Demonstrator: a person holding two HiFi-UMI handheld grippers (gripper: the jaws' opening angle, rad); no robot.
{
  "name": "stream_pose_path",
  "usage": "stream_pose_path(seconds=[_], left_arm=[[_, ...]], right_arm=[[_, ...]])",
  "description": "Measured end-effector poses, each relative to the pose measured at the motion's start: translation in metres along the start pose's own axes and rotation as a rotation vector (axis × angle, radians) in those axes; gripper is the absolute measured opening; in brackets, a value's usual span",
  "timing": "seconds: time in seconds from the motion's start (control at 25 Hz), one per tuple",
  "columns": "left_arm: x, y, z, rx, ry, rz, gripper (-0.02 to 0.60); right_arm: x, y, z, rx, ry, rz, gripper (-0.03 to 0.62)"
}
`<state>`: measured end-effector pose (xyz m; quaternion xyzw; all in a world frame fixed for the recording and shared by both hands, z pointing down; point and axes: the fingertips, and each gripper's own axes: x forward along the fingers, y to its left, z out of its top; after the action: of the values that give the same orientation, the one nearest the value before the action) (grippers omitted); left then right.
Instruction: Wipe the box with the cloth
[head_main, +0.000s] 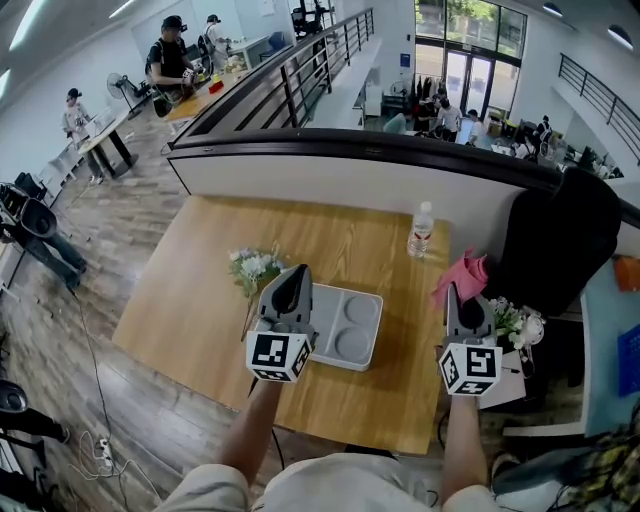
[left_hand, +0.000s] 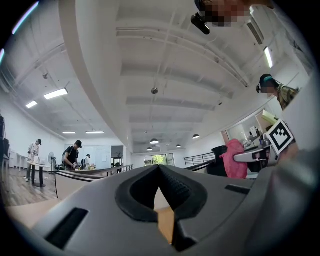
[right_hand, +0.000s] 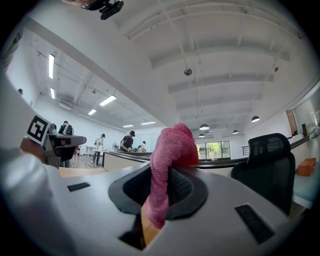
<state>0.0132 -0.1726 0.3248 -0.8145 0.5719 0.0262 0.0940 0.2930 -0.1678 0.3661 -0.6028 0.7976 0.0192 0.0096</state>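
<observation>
Hovering over the left end of the grey box (head_main: 352, 328), the left gripper (head_main: 292, 285) has its jaws drawn together on nothing. The box lies flat on the wooden table (head_main: 200, 300), untouched by cloth. Further right, the right gripper (head_main: 466, 300) is clamped on the pink cloth (head_main: 460, 275), which stands well clear of the box. The likely risk is that an unsteadied box could skid under the wipe — or the loosely bunched cloth could drag free.

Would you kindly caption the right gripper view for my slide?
The right gripper, jaws shut on a pink terry cloth.
</observation>
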Motion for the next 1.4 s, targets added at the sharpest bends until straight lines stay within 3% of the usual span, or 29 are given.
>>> stream_pose_path(seconds=[0.32,0.64,1.04,1.4], left_arm=[[0.026,-0.009,-0.002,0.015,0.017,0.009,0.012],[0.034,0.005,-0.016,0.020,0.026,0.012,0.012],[0.043,0.004,-0.017,0.044,0.007,-0.082,0.014],[0.043,0.027,-0.021,-0.005,-0.025,-0.139,0.014]], right_arm=[[0.023,-0.024,-0.002,0.018,-0.002,0.011,0.067],[0.043,-0.012,-0.020,0.029,0.012,0.025,0.067],[0.049,0.018,-0.015,-0.023,0.038,0.018,0.067],[0.058,0.052,-0.016,-0.048,0.075,-0.005,0.067]])
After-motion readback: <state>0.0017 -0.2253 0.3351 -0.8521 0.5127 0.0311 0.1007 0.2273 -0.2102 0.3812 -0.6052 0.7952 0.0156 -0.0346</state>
